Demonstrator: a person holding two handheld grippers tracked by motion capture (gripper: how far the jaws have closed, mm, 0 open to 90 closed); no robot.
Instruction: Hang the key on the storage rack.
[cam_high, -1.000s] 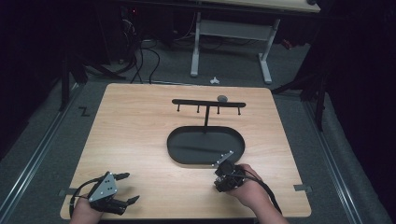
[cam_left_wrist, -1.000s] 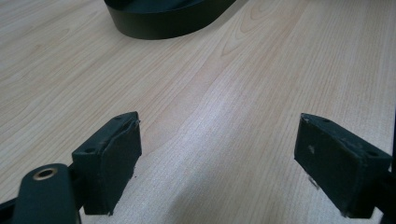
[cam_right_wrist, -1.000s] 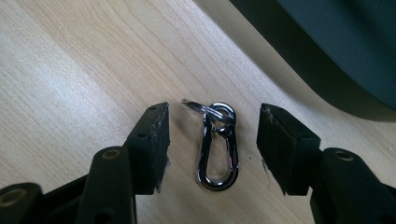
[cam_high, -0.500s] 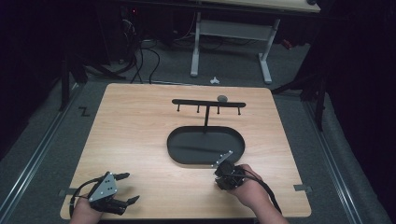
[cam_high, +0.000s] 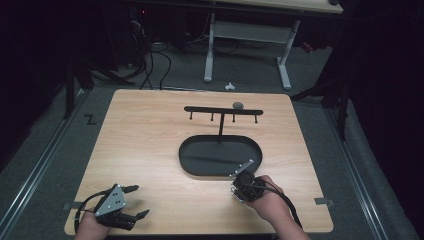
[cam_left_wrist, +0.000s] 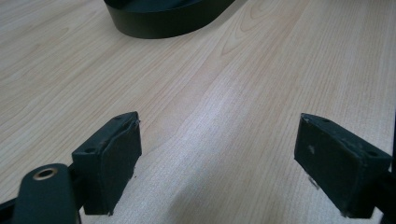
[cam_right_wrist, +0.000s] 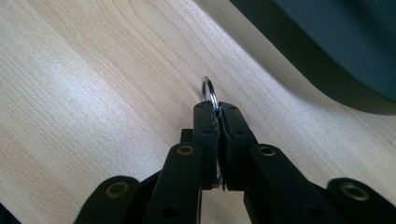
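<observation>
right gripper (cam_right_wrist: 217, 109) jaws just closed, pinching ring (cam_right_wrist: 208, 89) edge-on | left gripper (cam_left_wrist: 219, 154) wide, idle | risk: thin ring could slip when lifted off counter (cam_high: 150, 140)

Our left hand-held gripper (cam_high: 131, 201) sits low at the near-left corner, jaws spread wide, pads (cam_left_wrist: 109, 161) well apart, nothing btwn them. Our right hand-held gripper (cam_right_wrist: 216, 108) is near centre-right, wrist angled inward; its jaws have just been closing and are now pinched together.
</observation>
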